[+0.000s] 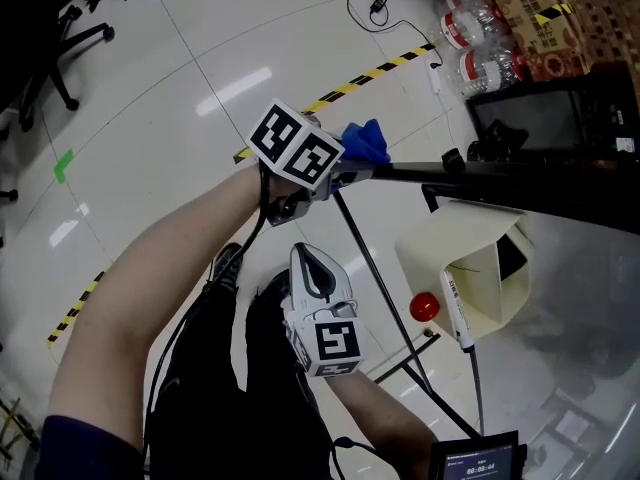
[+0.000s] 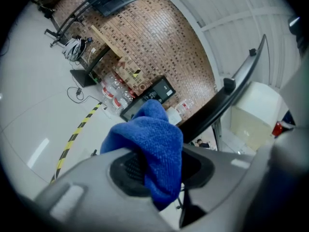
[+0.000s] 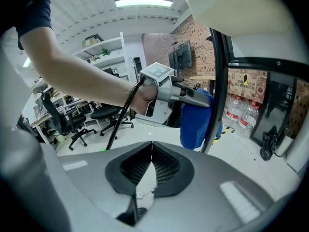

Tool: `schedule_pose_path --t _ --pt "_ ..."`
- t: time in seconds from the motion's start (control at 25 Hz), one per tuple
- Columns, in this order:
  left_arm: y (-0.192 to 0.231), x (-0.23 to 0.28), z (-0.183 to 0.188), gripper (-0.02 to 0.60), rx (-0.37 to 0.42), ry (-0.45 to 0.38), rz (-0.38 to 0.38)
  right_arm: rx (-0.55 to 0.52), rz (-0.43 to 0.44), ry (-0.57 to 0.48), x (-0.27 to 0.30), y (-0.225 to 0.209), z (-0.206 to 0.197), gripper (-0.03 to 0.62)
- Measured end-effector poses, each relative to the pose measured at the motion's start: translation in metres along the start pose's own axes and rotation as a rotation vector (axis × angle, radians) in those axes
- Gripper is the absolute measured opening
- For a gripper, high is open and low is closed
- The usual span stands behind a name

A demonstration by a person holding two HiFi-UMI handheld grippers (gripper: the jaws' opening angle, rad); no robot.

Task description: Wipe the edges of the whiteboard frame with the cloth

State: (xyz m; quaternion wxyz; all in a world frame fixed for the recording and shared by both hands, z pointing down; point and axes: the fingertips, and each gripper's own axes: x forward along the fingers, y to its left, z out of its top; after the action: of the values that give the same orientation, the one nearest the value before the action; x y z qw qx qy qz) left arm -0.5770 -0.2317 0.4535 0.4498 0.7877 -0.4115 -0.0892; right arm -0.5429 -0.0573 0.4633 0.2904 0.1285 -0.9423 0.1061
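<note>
My left gripper [image 1: 350, 168] is shut on a blue cloth [image 1: 365, 140], which bunches out past its fingertips. The cloth rests at the left end of the whiteboard's black frame edge [image 1: 500, 175]. In the left gripper view the blue cloth [image 2: 155, 141] fills the gap between the jaws, and the black frame [image 2: 227, 100] runs up to the right behind it. My right gripper [image 1: 304, 255] hangs lower, near the person's body, shut with nothing in it. In the right gripper view its jaws [image 3: 151, 148] meet, and the left gripper [image 3: 190, 94] with the cloth [image 3: 195, 122] presses on the frame bar [image 3: 219, 91].
A cream box [image 1: 470, 268], a red knob [image 1: 424, 307] and a white marker [image 1: 456, 310] sit by the board. Black stand legs [image 1: 400, 368] cross the floor below. Water bottles [image 1: 480, 28], yellow-black floor tape [image 1: 370, 73] and an office chair [image 1: 50, 58] lie further off.
</note>
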Motion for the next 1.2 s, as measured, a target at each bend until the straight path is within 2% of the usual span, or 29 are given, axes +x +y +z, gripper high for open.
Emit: schedule_pose_path --t 0.16,0.48,0.68,1.04,1.2 --pt "-0.012 -0.010 0.005 0.121 0.018 -0.025 -0.010 -0.014 -0.004 0.014 -0.002 0.018 0.002 0.010" --pt "-0.056 -0.036 0.039 0.121 0.168 -0.046 -0.005 -0.042 -0.016 0.009 -0.019 0.034 0.032 0.010" --pt "-0.071 -0.035 0.047 0.121 0.194 -0.033 0.012 -0.084 -0.002 -0.017 -0.036 0.043 0.062 0.010" --pt "-0.097 -0.043 0.067 0.123 0.270 -0.013 0.026 -0.127 -0.035 -0.053 -0.068 0.046 0.097 0.011" --pt "-0.102 -0.062 0.078 0.123 0.256 -0.063 0.033 -0.150 -0.059 -0.064 -0.081 0.043 0.110 0.010"
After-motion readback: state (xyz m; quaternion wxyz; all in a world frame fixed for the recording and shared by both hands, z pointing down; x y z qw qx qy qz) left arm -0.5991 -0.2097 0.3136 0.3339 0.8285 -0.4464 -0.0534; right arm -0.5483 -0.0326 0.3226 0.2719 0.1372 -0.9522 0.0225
